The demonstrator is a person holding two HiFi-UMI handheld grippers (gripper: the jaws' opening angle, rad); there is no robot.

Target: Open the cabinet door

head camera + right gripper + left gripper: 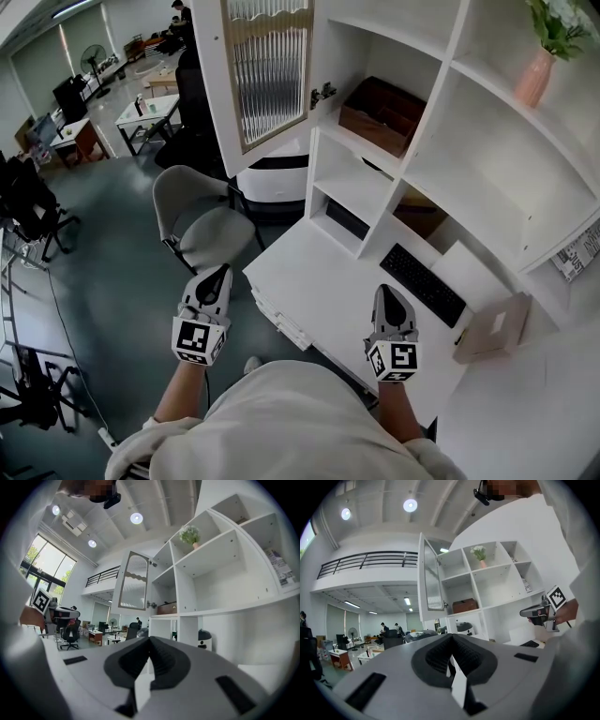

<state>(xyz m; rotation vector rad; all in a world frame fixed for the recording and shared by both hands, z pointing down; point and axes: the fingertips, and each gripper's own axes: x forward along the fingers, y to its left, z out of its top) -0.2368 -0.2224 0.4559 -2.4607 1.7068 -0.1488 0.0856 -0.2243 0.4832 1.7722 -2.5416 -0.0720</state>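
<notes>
The white cabinet door [265, 70] with a ribbed glass panel stands swung wide out to the left of the shelf unit [441, 122], held at its hinge [322, 94]. It also shows in the left gripper view, door [431, 581], and in the right gripper view, door [132, 581]. Both grippers hang low near the person's body, well short of the door. My left gripper [220, 272] is shut with nothing in it, jaws meeting [451, 637]. My right gripper [387, 291] is over the desk, also shut and empty [149, 641].
A brown box [380, 112] sits in the opened compartment. A keyboard [422, 281] and a cardboard piece [492, 326] lie on the white desk [319, 281]. A grey chair [202, 220] stands at the desk's left. A pink vase [534, 75] with a plant is on the upper shelf.
</notes>
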